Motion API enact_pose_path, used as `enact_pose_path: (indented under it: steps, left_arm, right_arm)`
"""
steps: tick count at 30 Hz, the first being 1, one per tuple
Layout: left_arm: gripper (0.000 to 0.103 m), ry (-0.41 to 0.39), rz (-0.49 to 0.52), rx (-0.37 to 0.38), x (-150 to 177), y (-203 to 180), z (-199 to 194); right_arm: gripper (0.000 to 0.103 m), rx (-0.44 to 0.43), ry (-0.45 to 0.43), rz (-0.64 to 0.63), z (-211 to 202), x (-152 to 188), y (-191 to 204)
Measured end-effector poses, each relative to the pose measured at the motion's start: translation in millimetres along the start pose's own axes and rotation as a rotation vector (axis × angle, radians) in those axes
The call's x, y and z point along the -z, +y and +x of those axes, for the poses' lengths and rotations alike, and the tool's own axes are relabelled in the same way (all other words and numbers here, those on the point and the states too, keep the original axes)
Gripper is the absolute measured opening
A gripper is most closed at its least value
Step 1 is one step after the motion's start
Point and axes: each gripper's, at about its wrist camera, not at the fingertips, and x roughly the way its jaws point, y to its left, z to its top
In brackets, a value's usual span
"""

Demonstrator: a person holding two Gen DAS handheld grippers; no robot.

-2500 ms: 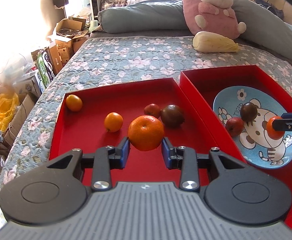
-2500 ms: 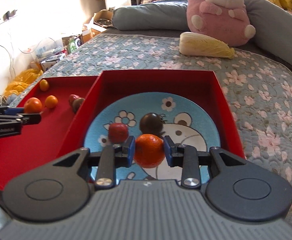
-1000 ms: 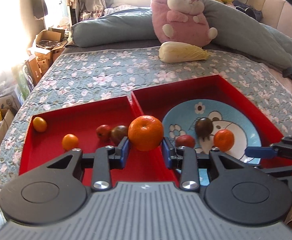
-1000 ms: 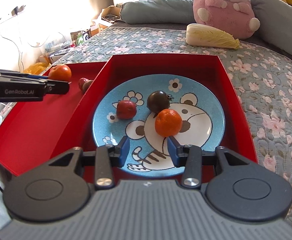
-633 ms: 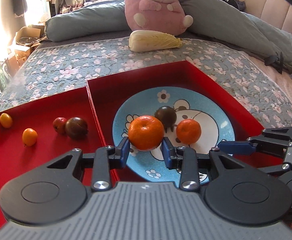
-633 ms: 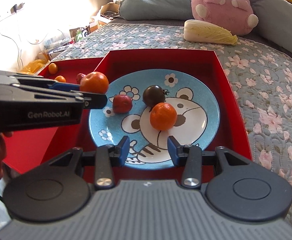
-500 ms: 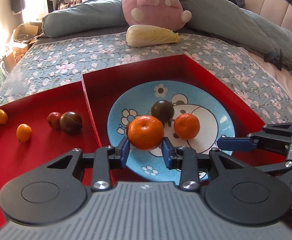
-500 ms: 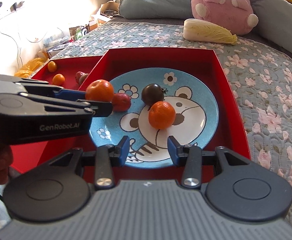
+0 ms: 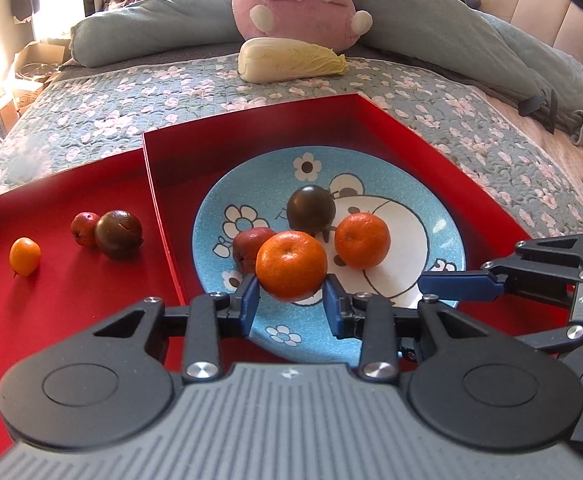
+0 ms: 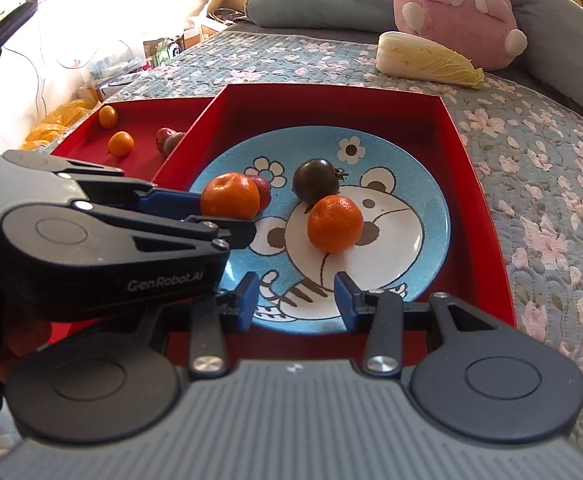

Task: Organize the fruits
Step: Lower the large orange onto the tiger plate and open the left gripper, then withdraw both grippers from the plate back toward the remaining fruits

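Left gripper (image 9: 291, 298) is clamping a mandarin (image 9: 291, 266) over the plate (image 9: 443, 216), risking it rolling into the red fruit (image 9: 247, 246) near the plate's left edge; right gripper (image 10: 296, 298) is gaping wide, empty.

A round orange mandarin (image 9: 291, 265) sits clamped above the blue cartoon plate (image 9: 431, 216), beside three fruits lying there.

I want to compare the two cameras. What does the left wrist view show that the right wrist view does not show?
Only the left wrist view shows the dark straps on the bed at right. Only the right wrist view shows the yellow bag beside the bed. Both show the left gripper shut on the held orange, the open right gripper, and the blue plate with three fruits.
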Motion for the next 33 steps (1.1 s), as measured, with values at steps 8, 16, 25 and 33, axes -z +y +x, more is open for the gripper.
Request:
enact_pose_path:
  steps: [8, 16, 25, 33]
  left_arm:
    - [0.040, -0.001, -0.006, 0.013, 1.8, 0.6, -0.9]
    - [0.044, -0.009, -0.008, 0.017, 3.7, 0.5, -5.1]
    - [0.049, -0.033, -0.013, 0.011, 3.3, 1.9, -14.6]
    - [0.051, -0.052, -0.003, 0.002, 3.5, 4.0, -24.5]
  right_arm:
    - [0.045, 0.014, 0.009, -0.008, 2.1, 0.8, 1.8]
    - [0.045, 0.024, 0.008, -0.004, -0.2, 1.8, 2.0]
    - [0.045, 0.026, 0.002, -0.006, -4.0, -0.5, 2.9]
    - [0.045, 0.031, -0.006, -0.013, -7.6, -3.5, 6.5]
